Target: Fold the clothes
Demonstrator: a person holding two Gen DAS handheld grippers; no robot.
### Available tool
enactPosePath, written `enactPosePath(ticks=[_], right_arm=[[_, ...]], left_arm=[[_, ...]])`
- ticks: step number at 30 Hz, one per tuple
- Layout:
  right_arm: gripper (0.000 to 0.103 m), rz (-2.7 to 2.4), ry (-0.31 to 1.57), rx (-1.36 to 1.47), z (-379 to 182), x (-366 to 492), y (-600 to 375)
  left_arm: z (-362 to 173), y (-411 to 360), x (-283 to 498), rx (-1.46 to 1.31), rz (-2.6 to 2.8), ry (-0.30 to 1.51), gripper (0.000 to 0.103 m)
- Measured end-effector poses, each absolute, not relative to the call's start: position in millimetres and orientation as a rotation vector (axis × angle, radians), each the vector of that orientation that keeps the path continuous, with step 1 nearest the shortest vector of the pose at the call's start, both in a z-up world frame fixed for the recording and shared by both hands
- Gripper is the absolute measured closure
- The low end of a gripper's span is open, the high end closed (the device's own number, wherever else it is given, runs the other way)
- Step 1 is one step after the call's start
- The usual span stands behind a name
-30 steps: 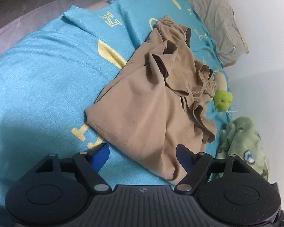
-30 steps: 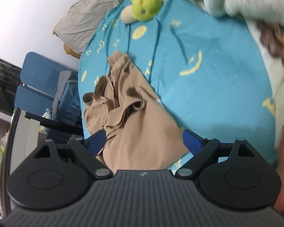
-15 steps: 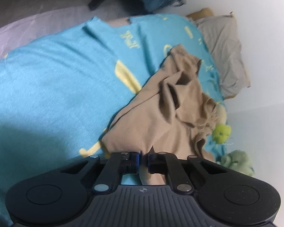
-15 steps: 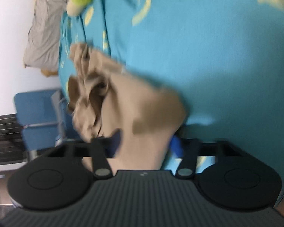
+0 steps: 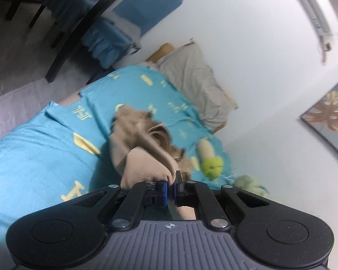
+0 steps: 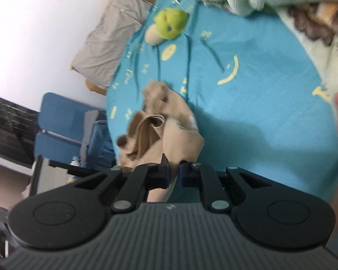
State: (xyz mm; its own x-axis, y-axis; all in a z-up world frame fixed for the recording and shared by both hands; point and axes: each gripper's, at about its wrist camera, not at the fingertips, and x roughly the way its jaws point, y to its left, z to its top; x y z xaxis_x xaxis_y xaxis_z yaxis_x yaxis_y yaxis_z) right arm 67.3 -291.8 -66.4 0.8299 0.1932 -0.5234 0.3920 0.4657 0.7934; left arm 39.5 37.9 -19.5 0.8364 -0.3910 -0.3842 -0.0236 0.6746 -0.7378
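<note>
Cloth, tan and limp: the garment hangs from both grippers above the blue sheet, its far end trailing on the bed. The left gripper is pinched tight on one edge; the right gripper is clamped on another. It looks light, soft and floppy, likely to sag and bunch, so corners or hems seem the best holds. A green toy lies beyond.
</note>
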Motion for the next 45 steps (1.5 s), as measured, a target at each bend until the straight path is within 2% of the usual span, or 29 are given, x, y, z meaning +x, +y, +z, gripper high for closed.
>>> enactPosePath(ticks=[7, 10, 15, 21, 29, 34, 45], right_arm=[[0.092, -0.075, 0.438, 0.921, -9, -23, -278], [0.092, -0.083, 0.427, 0.901, 2, -36, -279], [0.092, -0.109, 0.497, 0.894, 5, -4, -287], [0.092, -0.133, 0.589, 0.839, 0, 80, -290], [0.091, -0.155, 0.759, 0.768, -48, 182, -284], [0.09, -0.164, 0.849, 0.835, -86, 205, -290], [0.09, -0.187, 0.888, 0.851, -101, 221, -291]], left_arm=[[33, 27, -53, -0.776, -0.236, 0.477, 0.098], [46, 20, -58, -0.757, -0.221, 0.484, 0.098], [47, 12, -14, -0.697, -0.182, 0.537, 0.098], [35, -1, 73, -0.549, -0.125, 0.572, 0.097], [-26, -9, 182, -0.377, -0.086, 0.679, 0.096], [-66, -2, 202, -0.4, -0.094, 0.721, 0.095], [-71, -10, 207, -0.299, -0.143, 0.68, 0.093]])
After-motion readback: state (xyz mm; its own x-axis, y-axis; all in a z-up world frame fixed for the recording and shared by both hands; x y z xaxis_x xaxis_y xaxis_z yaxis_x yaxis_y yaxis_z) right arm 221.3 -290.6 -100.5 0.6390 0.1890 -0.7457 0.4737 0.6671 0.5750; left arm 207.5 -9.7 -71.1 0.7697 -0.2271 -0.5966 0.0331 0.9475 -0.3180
